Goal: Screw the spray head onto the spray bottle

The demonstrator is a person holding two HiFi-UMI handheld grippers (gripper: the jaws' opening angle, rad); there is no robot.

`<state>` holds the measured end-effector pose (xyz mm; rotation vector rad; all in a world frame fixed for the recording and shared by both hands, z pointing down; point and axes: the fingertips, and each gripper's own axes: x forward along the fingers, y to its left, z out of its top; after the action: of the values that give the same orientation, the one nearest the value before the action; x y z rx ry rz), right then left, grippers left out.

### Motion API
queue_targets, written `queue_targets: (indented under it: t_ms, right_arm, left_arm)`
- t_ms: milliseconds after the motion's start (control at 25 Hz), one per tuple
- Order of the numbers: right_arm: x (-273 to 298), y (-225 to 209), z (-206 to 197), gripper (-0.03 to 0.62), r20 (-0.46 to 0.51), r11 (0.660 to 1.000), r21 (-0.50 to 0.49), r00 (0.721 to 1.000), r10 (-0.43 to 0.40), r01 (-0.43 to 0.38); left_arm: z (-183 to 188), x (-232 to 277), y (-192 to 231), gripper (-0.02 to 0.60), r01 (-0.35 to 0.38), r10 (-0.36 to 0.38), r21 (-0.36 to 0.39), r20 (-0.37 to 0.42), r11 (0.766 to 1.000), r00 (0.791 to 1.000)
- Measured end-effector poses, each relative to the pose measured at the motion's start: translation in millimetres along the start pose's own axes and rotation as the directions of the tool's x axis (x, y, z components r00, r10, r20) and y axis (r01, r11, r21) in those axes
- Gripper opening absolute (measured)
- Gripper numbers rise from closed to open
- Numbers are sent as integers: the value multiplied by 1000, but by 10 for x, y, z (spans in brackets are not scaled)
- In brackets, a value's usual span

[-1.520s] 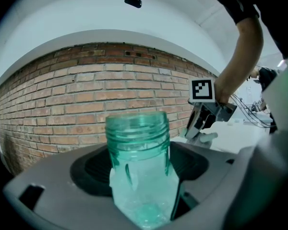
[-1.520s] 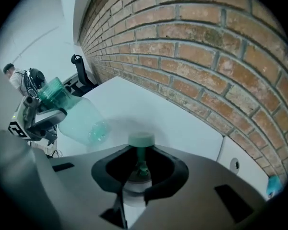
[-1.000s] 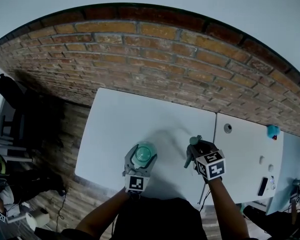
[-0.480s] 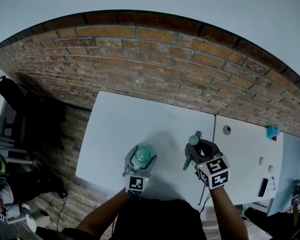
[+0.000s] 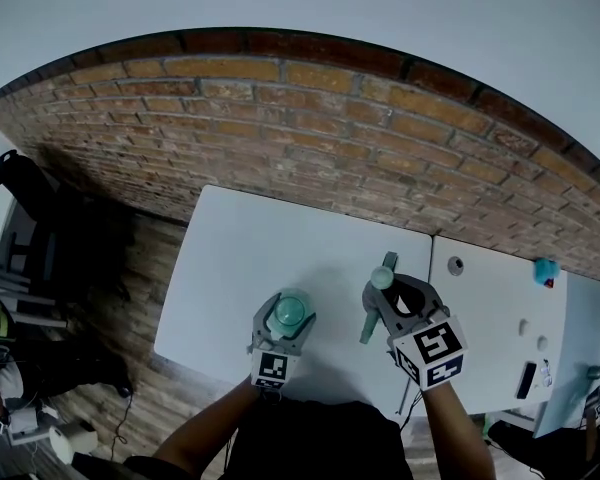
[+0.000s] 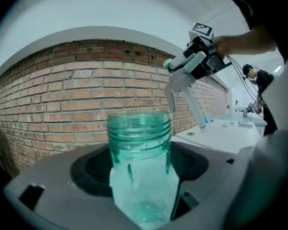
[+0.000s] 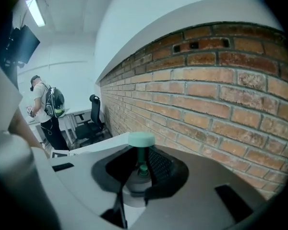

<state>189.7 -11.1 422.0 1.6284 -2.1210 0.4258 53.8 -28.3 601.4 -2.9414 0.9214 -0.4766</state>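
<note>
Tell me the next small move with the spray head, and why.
Probably carry the right gripper leftward until the spray head's tube hangs over the bottle's mouth. The left gripper's jaws clamp the bottle neck-up with its threaded mouth open. The right gripper's jaws hold the spray head off the table, beside the bottle rather than above it.

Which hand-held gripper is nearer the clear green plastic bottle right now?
Left. The left hand-held gripper grips the clear green plastic bottle itself; the right hand-held gripper, holding the white spray head, is off to the bottle's right, apart from it.
</note>
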Motion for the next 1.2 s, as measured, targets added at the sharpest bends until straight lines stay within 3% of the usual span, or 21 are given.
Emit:
queue_targets:
  t_ms: [400,800,1200]
  right_arm:
    - [-159,260,514,67,119,999,6,992,48,-49]
    - [-173,405,646,67,129,995,-17,987,101,-99]
    - [-157,582,987,67,185,990,-49,973,141,-134]
  left_arm:
    - [13,-10,-3,356,24,-24,5,7,1000,1000]
    - [-36,-3,-24,356,50,-51,30,11,998,999]
    - [-2,-23,-7,356,54,-54,5,10,999,998]
